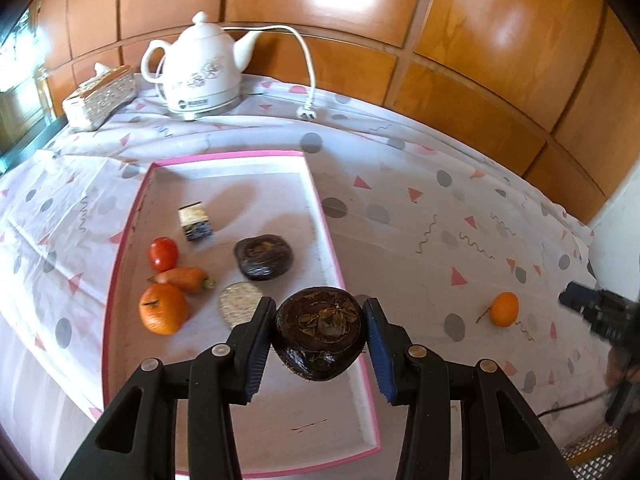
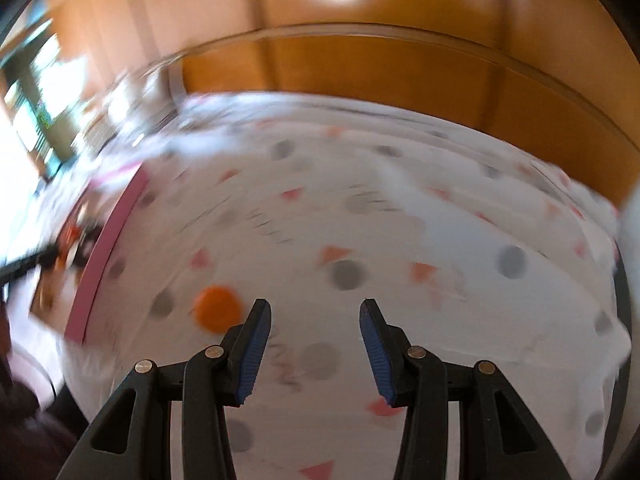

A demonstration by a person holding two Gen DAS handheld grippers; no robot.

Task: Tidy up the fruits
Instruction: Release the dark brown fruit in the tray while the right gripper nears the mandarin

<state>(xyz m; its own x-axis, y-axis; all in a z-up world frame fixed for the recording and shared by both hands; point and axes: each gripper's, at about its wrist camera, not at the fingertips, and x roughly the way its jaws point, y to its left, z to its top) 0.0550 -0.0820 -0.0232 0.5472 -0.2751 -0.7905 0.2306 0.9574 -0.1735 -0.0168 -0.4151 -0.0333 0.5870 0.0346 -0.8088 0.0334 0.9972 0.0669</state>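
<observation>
Left gripper (image 1: 320, 332): clamped a dark brown fruit (image 1: 320, 334) between its blue pads, held above the near end of the pink-rimmed tray (image 1: 224, 156).
Beyond left fingers: another dark fruit (image 1: 263, 257), tomato (image 1: 163, 254), carrot (image 1: 184, 279) and orange (image 1: 163, 309) lay in the tray.
Right gripper (image 2: 316, 340): fingers parted, nothing between them.
Small orange (image 2: 217, 308): on the patterned cloth (image 2: 400, 240), just beside the right gripper's left finger, outside the tray; the view was blurred.

1. Table under a white cloth (image 1: 400, 216) printed with grey dots and pink triangles.
2. On it: pink-rimmed white tray (image 1: 320, 208); white teapot-style kettle (image 1: 198, 68) on its base, cord and plug (image 1: 306, 113) trailing; woven tissue box (image 1: 100, 98); one small orange (image 1: 504, 309), well apart from the tray.
</observation>
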